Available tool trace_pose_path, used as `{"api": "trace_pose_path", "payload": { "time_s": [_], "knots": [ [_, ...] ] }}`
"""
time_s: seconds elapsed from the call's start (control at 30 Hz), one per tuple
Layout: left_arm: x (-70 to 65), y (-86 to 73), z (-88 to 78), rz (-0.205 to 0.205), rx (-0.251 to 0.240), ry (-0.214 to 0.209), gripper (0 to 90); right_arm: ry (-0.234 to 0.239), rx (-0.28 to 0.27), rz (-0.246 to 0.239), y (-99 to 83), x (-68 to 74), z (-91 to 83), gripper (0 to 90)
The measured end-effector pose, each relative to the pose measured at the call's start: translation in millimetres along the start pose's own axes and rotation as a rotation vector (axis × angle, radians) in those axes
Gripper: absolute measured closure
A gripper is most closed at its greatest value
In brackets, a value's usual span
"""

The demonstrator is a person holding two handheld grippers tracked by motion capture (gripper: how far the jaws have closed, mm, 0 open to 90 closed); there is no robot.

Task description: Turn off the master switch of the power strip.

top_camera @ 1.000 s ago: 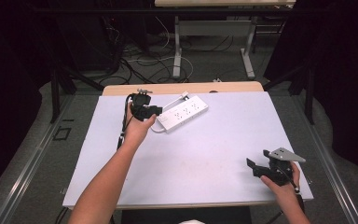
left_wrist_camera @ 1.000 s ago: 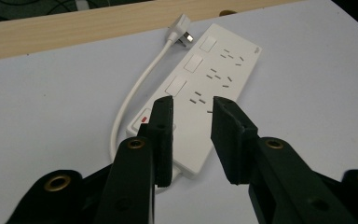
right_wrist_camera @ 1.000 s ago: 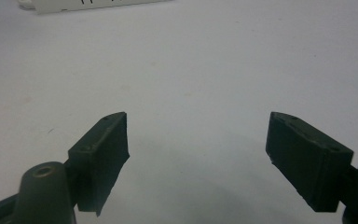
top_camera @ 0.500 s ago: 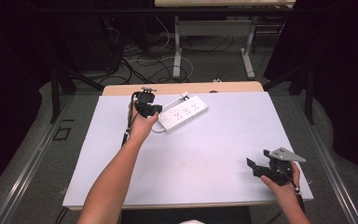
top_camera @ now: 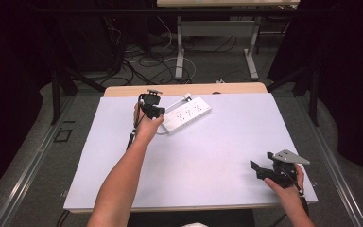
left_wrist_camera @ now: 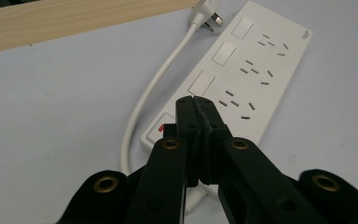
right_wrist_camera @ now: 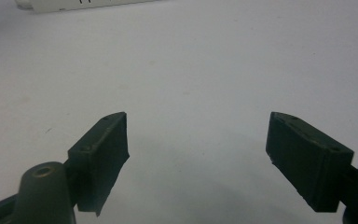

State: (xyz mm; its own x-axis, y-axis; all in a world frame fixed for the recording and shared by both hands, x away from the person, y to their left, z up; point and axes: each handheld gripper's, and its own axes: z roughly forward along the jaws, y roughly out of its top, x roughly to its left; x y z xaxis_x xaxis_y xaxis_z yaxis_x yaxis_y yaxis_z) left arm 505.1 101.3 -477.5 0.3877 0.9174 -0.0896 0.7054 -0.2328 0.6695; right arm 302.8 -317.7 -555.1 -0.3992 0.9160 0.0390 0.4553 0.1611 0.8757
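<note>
A white power strip lies at an angle on the far part of the white table. In the left gripper view the power strip shows three switches, rows of sockets and a red rocker switch at its near end. My left gripper is at that near end. The left gripper has just been closing and its jaws are pressed together with nothing between them, the tips over the strip beside the red switch. My right gripper rests near the front right corner; the right gripper is open and empty.
The strip's white cord curves along its left side to a plug lying near the wooden table edge. Beyond the table stand desk legs and floor cables. Metal rails run along both sides.
My left hand has moved a little forward and down toward the strip's near end. The right hand has stayed where it was.
</note>
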Motion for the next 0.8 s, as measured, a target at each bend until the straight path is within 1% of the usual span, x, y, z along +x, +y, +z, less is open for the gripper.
{"api": "trace_pose_path", "payload": {
  "time_s": [0.1,0.13,0.17,0.23,0.27,0.3,0.33,0.37,0.4,0.47,0.53,0.57,0.6,0.63,0.77,0.8],
  "knots": [
    [1.2,-0.1,4.7,-0.001,0.007,0.005,90.0,0.003,0.002,0.001,0.2,0.1,-0.3,20.5],
    [1.5,0.1,6.0,-0.001,0.014,0.010,90.0,0.010,0.008,0.003,0.1,0.0,-0.8,20.5],
    [1.2,0.0,7.6,-0.013,0.013,0.014,90.0,0.012,0.011,0.011,0.0,0.4,-0.9,20.5],
    [2.7,0.8,9.9,-0.012,0.019,0.012,90.0,0.013,0.010,0.013,-0.1,0.3,-0.9,20.5],
    [2.8,1.2,11.0,-0.021,0.021,0.017,90.0,0.009,0.012,0.014,0.0,0.2,-1.2,20.5],
    [3.6,1.9,12.1,-0.012,0.025,0.019,90.0,0.009,0.012,0.014,0.0,0.1,-1.3,20.5],
    [4.0,2.6,12.9,-0.011,0.034,0.020,90.0,0.007,0.041,0.006,0.8,-0.9,-3.3,20.5],
    [4.3,3.3,14.4,-0.007,0.036,0.015,90.0,0.007,0.041,0.006,0.8,-0.9,-3.3,20.5],
    [3.7,3.6,15.1,-0.017,0.040,0.017,90.0,0.005,0.022,0.010,0.2,-0.4,-1.8,20.5],
    [4.5,4.5,16.6,-0.009,0.043,0.015,90.0,0.011,0.013,0.014,-0.3,0.2,-0.7,20.5],
    [4.9,4.8,18.2,-0.014,0.050,0.016,90.0,0.011,0.012,0.015,-0.3,0.3,-0.7,20.5],
    [4.6,4.4,19.2,-0.026,0.051,0.015,90.0,0.011,0.012,0.015,-0.3,0.3,-0.7,20.5],
    [5.5,3.9,20.7,-0.017,0.049,0.017,90.0,0.011,0.012,0.016,-0.3,0.3,-0.7,20.5],
    [5.4,3.3,22.1,-0.026,0.050,0.017,90.0,0.015,0.009,0.017,-0.5,0.1,-0.4,20.5],
    [7.8,1.9,27.8,-0.020,0.073,0.020,90.0,0.004,0.002,0.010,-0.8,-1.3,-0.2,20.5],
    [7.8,1.2,29.4,-0.030,0.073,0.023,90.0,0.004,0.001,0.009,-0.9,-1.5,-0.2,20.5]
  ]
}}
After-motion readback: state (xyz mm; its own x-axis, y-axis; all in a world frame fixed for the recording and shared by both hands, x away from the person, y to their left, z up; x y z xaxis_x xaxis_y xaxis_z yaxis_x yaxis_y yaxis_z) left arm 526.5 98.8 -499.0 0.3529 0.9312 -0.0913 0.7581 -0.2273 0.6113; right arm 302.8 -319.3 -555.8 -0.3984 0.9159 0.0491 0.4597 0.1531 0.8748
